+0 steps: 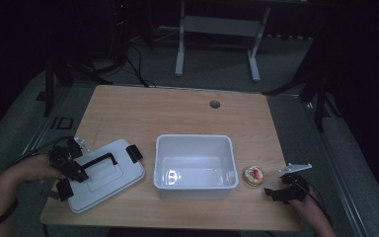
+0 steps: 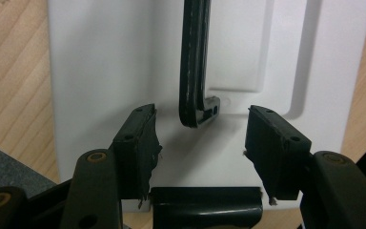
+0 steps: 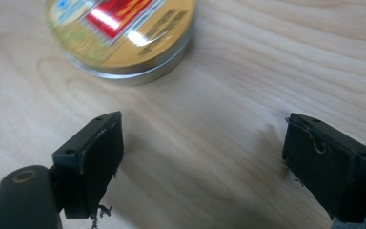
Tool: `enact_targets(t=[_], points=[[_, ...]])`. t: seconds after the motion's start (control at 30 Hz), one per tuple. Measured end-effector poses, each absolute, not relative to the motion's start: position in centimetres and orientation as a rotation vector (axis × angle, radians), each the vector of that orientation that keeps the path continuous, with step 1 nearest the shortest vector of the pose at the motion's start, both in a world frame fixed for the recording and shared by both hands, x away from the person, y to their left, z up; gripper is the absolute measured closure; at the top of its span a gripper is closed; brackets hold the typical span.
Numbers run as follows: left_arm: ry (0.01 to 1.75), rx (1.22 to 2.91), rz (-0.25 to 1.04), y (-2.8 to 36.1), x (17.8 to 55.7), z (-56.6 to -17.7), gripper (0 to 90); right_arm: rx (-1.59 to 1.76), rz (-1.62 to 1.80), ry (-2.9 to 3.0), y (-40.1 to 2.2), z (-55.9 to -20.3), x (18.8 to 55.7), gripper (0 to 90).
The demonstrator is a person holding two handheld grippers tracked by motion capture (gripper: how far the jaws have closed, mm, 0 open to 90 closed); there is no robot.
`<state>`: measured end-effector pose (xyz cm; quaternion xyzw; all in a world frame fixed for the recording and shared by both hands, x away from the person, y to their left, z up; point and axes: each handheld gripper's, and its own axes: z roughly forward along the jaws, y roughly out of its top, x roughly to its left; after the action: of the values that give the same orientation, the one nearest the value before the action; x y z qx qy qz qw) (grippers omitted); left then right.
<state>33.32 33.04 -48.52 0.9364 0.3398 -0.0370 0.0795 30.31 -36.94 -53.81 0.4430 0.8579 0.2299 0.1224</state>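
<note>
One lid, one tub, one tin: left hand-held gripper released astride the lid's handle, right hand-held gripper released at the tin's four o'clock.

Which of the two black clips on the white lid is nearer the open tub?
The clip at the lid's right edge, beside the white tub. The other clip sits at the lid's opposite end, by the left gripper.

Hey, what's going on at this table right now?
A person works with two handheld grippers. The left gripper hangs open over the white lid, its jaws either side of the black handle without pressing it. The right gripper, also open, points at a round tin beside the empty white bin.
</note>
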Motion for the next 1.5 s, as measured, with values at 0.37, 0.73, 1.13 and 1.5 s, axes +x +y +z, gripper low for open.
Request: enact_targets(t=[0.37,0.73,1.13,1.5], points=[[1.015,2.803,-0.112,33.2,33.2,-48.3,43.7,1.080,0.430,2.724,-35.6,-52.1,31.5,12.8],[1.013,2.806,-0.125,33.2,33.0,-48.1,43.7,0.857,0.150,2.939,-34.0,-50.6,33.1,13.0],[1.012,2.807,-0.165,33.1,33.1,-48.1,42.5,0.710,0.114,2.986,-31.7,-49.8,35.5,15.6],[1.018,2.811,-0.175,33.2,33.1,-48.5,38.5,0.649,0.112,3.018,-29.2,-50.5,36.6,15.6]])
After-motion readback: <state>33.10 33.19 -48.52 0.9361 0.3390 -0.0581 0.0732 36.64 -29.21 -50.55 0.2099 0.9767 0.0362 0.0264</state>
